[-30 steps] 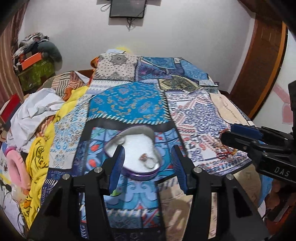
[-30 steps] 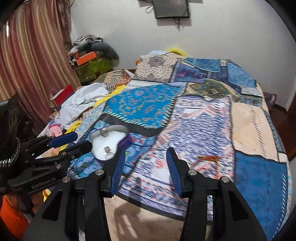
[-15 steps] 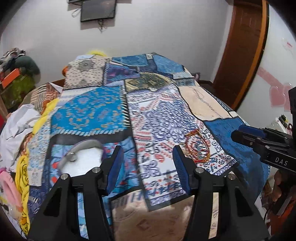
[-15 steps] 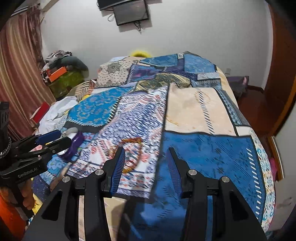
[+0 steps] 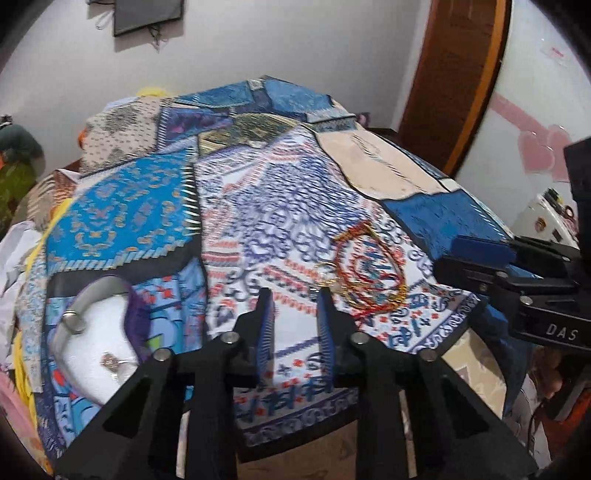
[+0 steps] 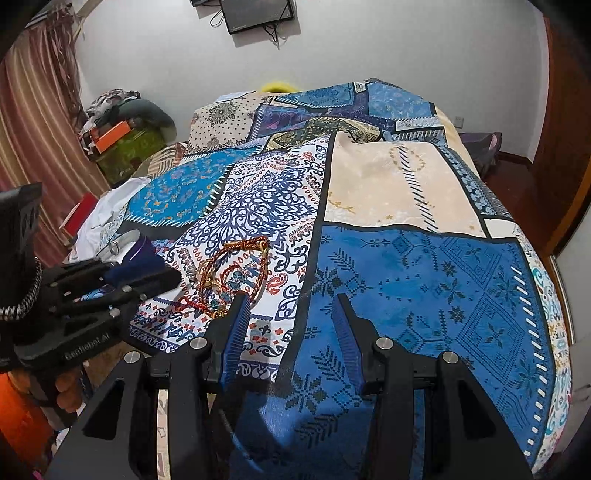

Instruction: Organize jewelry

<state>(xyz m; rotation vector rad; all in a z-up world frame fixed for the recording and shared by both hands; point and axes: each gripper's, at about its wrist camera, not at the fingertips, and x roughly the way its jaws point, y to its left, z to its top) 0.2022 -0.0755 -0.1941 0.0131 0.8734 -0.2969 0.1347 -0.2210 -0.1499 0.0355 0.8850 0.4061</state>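
Note:
A tangle of red and gold bracelets [image 5: 369, 269] lies on the patchwork bedspread [image 5: 258, 206]. My left gripper [image 5: 294, 299] hovers just short of it and to its left; its jaws are closing with nothing between them. At the left sits a heart-shaped purple box [image 5: 92, 332] with white lining and a ring [image 5: 110, 362] inside. In the right wrist view the bracelets [image 6: 229, 273] lie just left of my right gripper [image 6: 291, 306], which stands open and empty over the blue patch. The left gripper [image 6: 147, 277] comes in from the left beside the box [image 6: 140, 251].
Clothes and boxes are piled along the bed's left side [image 6: 122, 147] by a striped curtain. A screen [image 6: 258, 14] hangs on the far wall. A brown wooden door [image 5: 454, 85] stands at the right. The bed's near edge drops off below both grippers.
Both views have swung right, from the purple box to the bracelets. The left gripper's jaws have narrowed. The right gripper's jaws kept the same width.

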